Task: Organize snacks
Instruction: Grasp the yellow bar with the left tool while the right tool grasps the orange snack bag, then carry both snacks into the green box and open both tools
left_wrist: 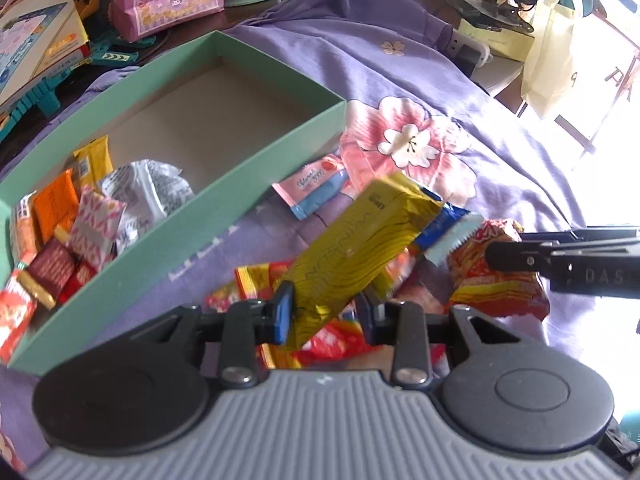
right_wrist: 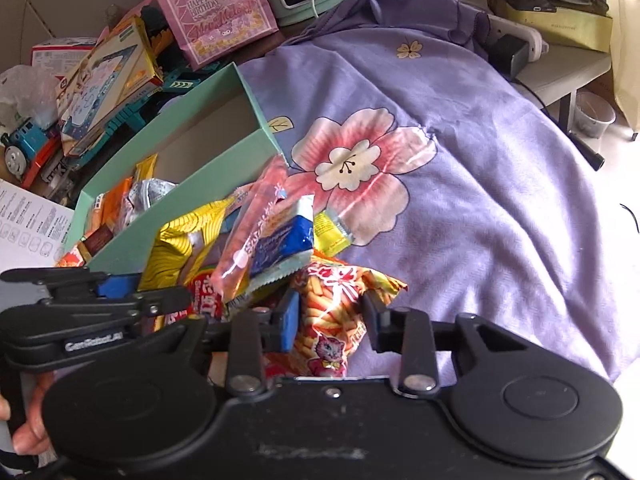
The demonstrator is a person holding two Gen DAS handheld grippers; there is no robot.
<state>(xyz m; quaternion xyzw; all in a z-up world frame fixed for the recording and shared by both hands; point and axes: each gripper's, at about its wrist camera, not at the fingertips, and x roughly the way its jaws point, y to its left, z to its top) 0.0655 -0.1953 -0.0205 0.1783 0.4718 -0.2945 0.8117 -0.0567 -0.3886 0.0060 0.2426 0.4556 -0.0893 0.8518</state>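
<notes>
My left gripper (left_wrist: pixel 326 312) is shut on the lower end of a long yellow foil packet (left_wrist: pixel 360 248), which tilts up to the right above a heap of loose snacks. The green box (left_wrist: pixel 200 232) lies to its left, with several small wrapped snacks in its near end. My right gripper (right_wrist: pixel 330 320) is shut on an orange snack bag (right_wrist: pixel 332 300) with a cat printed on it, at the near edge of the heap. The left view shows the same orange bag (left_wrist: pixel 496 276) with the right gripper (left_wrist: pixel 560 260) on it. In the right view the left gripper (right_wrist: pixel 100 300) stands beside the green box (right_wrist: pixel 192 208).
A purple flowered cloth (left_wrist: pixel 400 80) covers the surface. A pink and blue sachet (left_wrist: pixel 316 188) and a blue packet (right_wrist: pixel 284 240) lie in the heap. Behind the box are a pink birthday bag (right_wrist: pixel 212 12), picture books and a toy train (right_wrist: pixel 24 148). A hand (right_wrist: pixel 28 432) shows at lower left.
</notes>
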